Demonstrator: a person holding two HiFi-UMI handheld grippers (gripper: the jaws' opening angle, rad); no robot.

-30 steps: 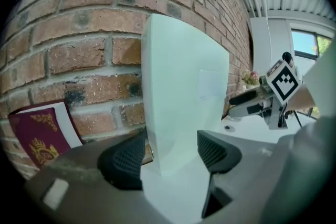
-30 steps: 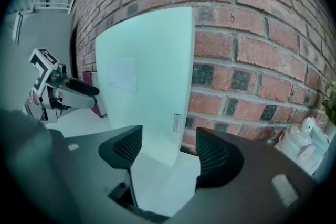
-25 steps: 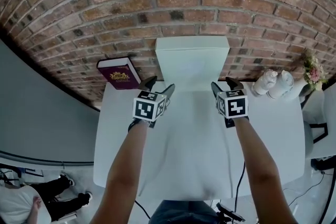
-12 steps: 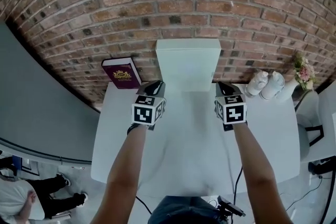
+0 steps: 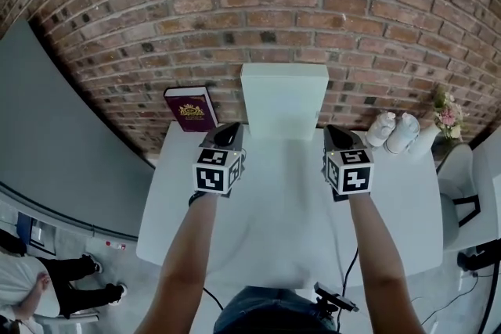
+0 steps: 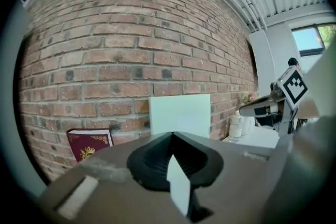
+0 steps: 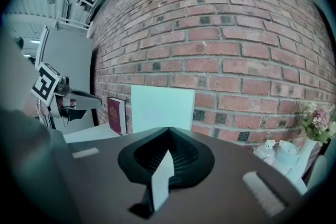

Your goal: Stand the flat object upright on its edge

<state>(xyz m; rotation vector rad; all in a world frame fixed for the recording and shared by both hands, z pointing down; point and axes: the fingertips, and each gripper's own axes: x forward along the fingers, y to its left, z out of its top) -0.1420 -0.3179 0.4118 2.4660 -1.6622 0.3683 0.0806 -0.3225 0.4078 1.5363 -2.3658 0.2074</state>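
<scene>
**Left claw point(image 5: 227, 135) and right claw point(image 5: 338, 137) snap shut on nothing; board point(image 5: 284, 99) already upright**

The board stands on its lower edge at the back of the table point(image 5: 274, 231), its face flat to the brick wall point(image 5: 235, 12), and it has not shifted over the last second. What has changed is the claws: a second ago both were spread open, and now each is fully closed with nothing between its jaws. The left claw sits just in front of the board's lower left corner and the right claw just in front of its lower right corner, neither touching it. Left of the board a book point(image 5: 192, 109) also leans on the wall. Right of the board stand two white figurines point(image 5: 394, 131) and a vase of flowers point(image 5: 446, 115). With the board up and both claws clear of it, the task looks finished rather than about to begin.
</scene>
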